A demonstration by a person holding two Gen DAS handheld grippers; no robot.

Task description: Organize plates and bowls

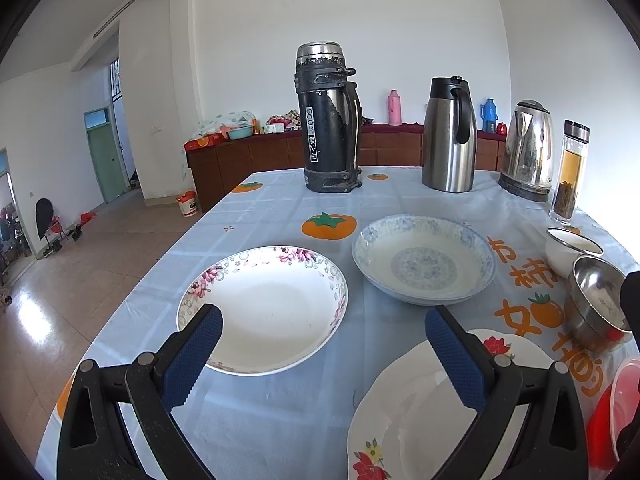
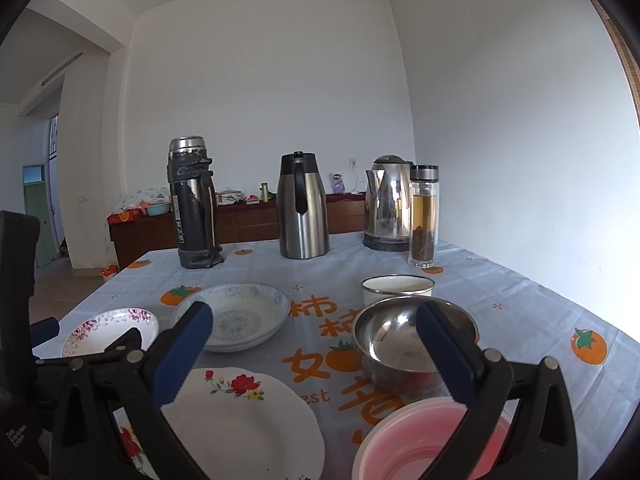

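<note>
Left tongs (image 1: 322,336): released, empty, above the worktop's (image 1: 280,412) near edge.
Pink-flowered plate (image 1: 272,312): left side.
Blue bowl (image 1: 424,264): centre.
Red-flowered plate (image 2: 244,420): near edge.
Steel bowl (image 2: 400,340): right, beside white cup (image 2: 396,286).
Pink bowl (image 2: 424,440): near edge.
Right tongs (image 2: 314,332): released, empty.
Far edge: black flask (image 1: 328,120), steel jug (image 1: 450,136), kettle (image 1: 528,152), tea bottle (image 1: 570,172).

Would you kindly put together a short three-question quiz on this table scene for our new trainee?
1. True or false: the left hand-held gripper is shut on the pink-flowered plate.
2. Which stands farthest right in the back row? A) black flask B) glass tea bottle C) steel carafe
3. Fill in: the steel bowl sits between the white enamel cup and the ____ bowl.

Key: 1 false, both hand-held grippers, right too, are open and empty; 2 B; 3 pink.
</note>
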